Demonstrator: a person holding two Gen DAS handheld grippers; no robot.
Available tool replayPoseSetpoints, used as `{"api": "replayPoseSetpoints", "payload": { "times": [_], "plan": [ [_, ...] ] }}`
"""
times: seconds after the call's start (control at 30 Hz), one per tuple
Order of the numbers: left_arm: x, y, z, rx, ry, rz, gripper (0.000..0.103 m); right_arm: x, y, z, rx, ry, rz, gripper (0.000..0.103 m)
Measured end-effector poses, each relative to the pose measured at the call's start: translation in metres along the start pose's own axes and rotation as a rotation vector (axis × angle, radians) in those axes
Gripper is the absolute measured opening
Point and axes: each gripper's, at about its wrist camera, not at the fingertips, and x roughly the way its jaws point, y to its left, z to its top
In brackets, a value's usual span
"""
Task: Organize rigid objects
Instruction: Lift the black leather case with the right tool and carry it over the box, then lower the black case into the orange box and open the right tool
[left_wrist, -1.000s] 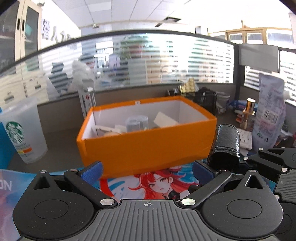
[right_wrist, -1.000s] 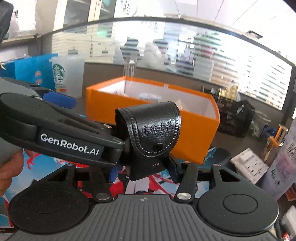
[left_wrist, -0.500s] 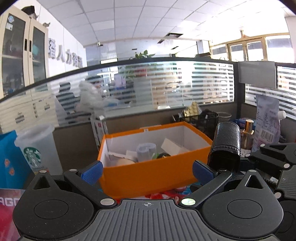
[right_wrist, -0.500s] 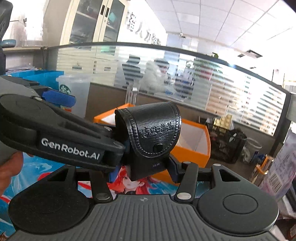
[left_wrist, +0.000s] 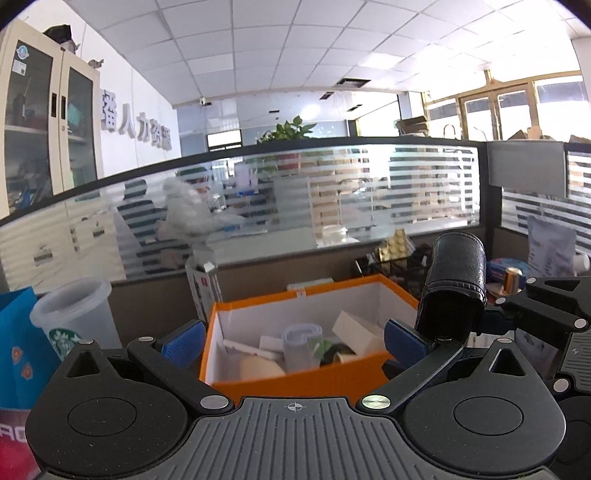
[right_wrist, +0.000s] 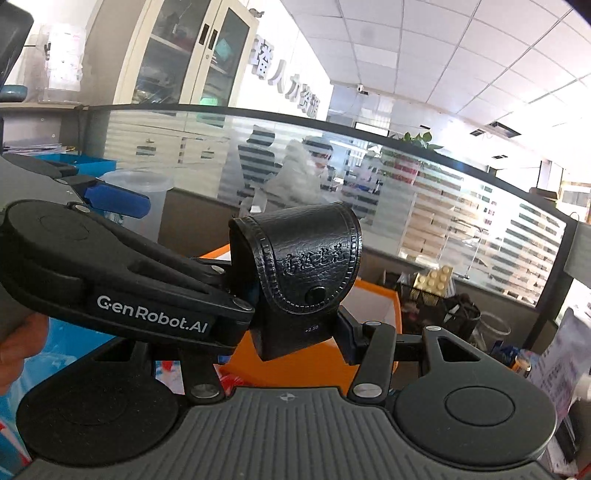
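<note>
Gripping black leather case (right_wrist: 303, 280), right claw (right_wrist: 295, 332), near orange box (left_wrist: 295, 373) rim

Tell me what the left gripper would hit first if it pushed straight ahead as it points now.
Probably the orange box, at its near wall; the left gripper is open and empty, though depth is unclear.

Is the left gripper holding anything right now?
No, the left gripper stands open with only the orange box seen beyond its blue pads; the black leather case sits in the right gripper.

Bright daylight from windows (left_wrist: 517, 110) at right, glare on ceiling; strong fisheye bending at edges; background slightly soft.
</note>
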Motion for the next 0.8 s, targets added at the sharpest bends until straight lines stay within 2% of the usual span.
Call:
{"api": "replayPoseSetpoints", "payload": {
  "times": [0.4,0.8],
  "plan": [
    [0.044,0.005,0.026,-0.003,0.002,0.016,0.103,0.038,-0.022,0.028,0.0,-0.001,-0.027,0.049],
    [0.119,0.009,0.024,-0.026,0.09,0.029,0.103,0.103,-0.041,0.029,0.042,0.065,-0.008,0.05]
  ]
}}
